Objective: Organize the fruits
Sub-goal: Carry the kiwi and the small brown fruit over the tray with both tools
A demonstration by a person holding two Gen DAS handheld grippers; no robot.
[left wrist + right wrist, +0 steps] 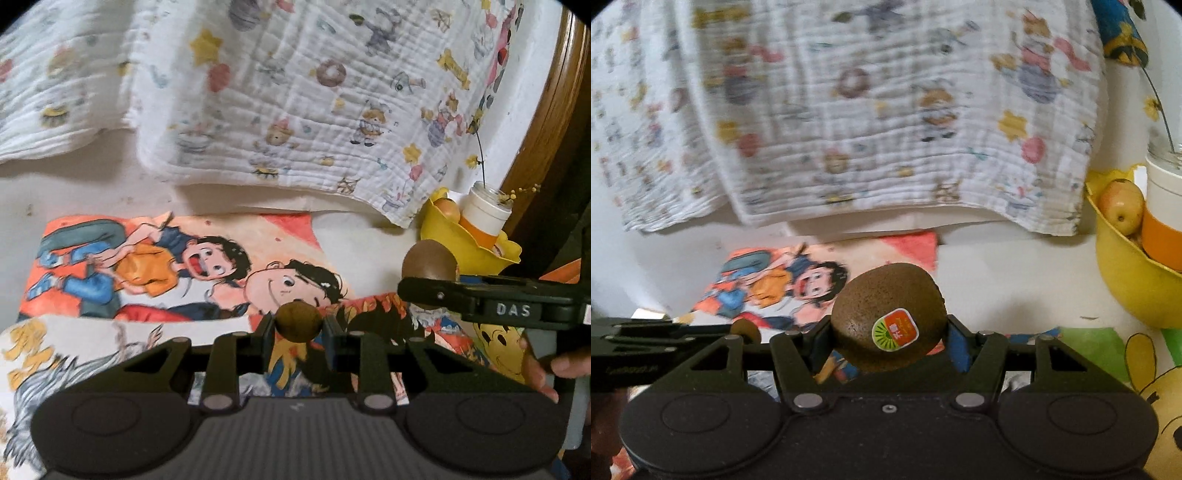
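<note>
Presently both claws carry fruit above a white worktop [362,236] strewn with cartoon prints.

Left claw [298,326]: jaws drawn narrow, clamped on a small round brown fruit [298,322], pinched at its two sides. Kind of fruit not clear; skin dull brown, slightly fuzzy-looking.

Right claw [888,325]: jaws about half apart, gripping a kiwi [886,314] across its width. The kiwi bears an orange and green sticker [895,329] facing the camera. In the left wrist view the same claw comes in from the right edge, the kiwi showing as a brown dome above its finger.

Yellow bowl [1126,288] sits at the right of the worktop, well apart from both claws. Inside it: a reddish-yellow apple-like fruit [1121,211] and a white jar with an orange band [1163,218], a thin stem with small yellow blossoms rising from it.

Patterned white cloth [849,129] hangs across the back, blurred. A comic print of two dark-haired figures [177,269] lies flat beneath the left claw. A yellow bear picture [1160,398] lies at the near right corner. Fingertips of a hand [543,373] show behind the right claw.
</note>
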